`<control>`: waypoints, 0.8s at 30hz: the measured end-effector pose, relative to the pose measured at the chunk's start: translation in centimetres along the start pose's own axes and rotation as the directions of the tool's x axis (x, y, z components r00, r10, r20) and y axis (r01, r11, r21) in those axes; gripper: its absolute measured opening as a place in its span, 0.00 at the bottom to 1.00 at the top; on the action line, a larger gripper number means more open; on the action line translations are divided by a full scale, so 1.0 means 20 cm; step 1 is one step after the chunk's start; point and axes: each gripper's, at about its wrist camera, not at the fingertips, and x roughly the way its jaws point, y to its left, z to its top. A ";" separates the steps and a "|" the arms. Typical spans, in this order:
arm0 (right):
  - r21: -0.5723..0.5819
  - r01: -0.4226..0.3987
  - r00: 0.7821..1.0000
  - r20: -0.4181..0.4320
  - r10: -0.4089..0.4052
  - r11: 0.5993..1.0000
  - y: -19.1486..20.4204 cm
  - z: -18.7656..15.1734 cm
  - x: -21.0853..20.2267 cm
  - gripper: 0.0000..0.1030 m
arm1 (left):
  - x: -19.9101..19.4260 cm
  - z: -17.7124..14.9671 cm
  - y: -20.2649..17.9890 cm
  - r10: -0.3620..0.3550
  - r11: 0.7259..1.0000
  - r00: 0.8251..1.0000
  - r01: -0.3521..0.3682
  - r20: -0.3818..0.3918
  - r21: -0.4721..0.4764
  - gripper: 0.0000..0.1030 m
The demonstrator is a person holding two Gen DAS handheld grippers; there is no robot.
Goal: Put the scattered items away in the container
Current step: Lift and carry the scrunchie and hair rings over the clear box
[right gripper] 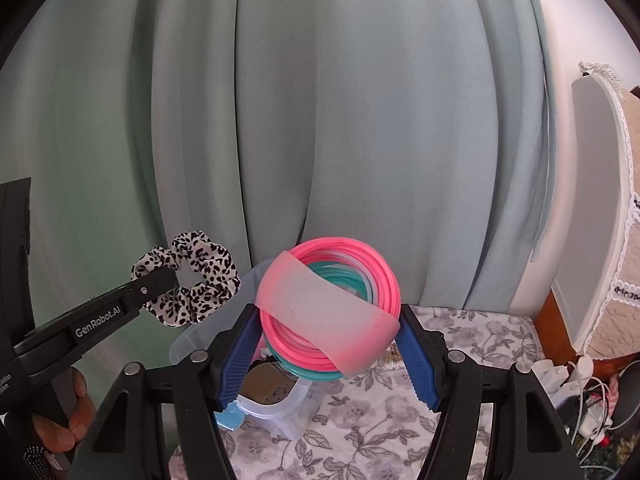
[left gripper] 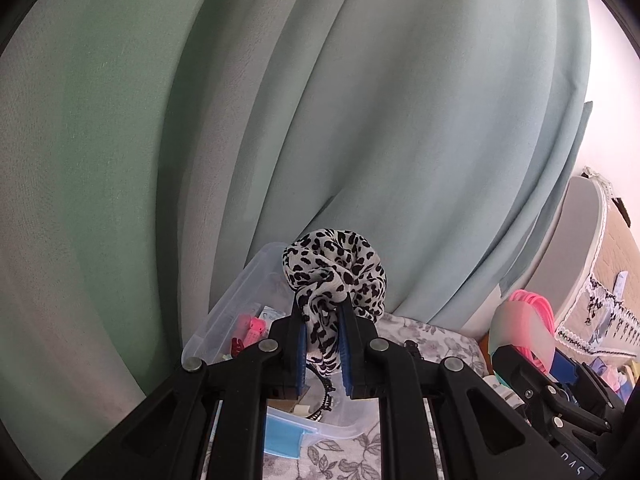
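Above the clear container [left gripper: 240, 292], the left gripper [left gripper: 323, 312] clamps a leopard-print scrunchie [left gripper: 336, 268]; the right gripper [right gripper: 328, 340] grips a bundle of rings [right gripper: 332, 312].

Home bedroom, pale green curtains [right gripper: 320, 120], floral cloth [right gripper: 472, 344], lace-trimmed padded headboard [right gripper: 612, 208], charger cables [right gripper: 588, 392]

A pale green curtain [right gripper: 340, 120] hangs behind a floral tablecloth [right gripper: 472, 344], with white cables [right gripper: 588, 396] at right.
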 end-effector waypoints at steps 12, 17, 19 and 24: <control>-0.031 -0.024 0.998 -0.062 0.022 0.999 0.09 -0.03 0.17 0.68 | 0.11 -0.05 0.14 0.025 0.999 0.999 -0.027 -0.042 -0.047 0.13; -0.034 -0.031 0.995 -0.094 0.028 0.999 0.11 -0.05 0.24 0.68 | 0.16 -0.08 0.18 0.035 0.998 0.997 -0.039 -0.066 -0.056 0.13; -0.036 -0.034 0.994 -0.109 0.030 0.999 0.11 -0.06 0.28 0.68 | 0.19 -0.09 0.20 0.039 0.997 0.996 -0.043 -0.075 -0.060 0.13; -0.039 -0.046 0.989 -0.139 0.040 0.998 0.18 -0.09 0.34 0.68 | 0.24 -0.12 0.23 0.051 0.996 0.994 -0.058 -0.100 -0.069 0.13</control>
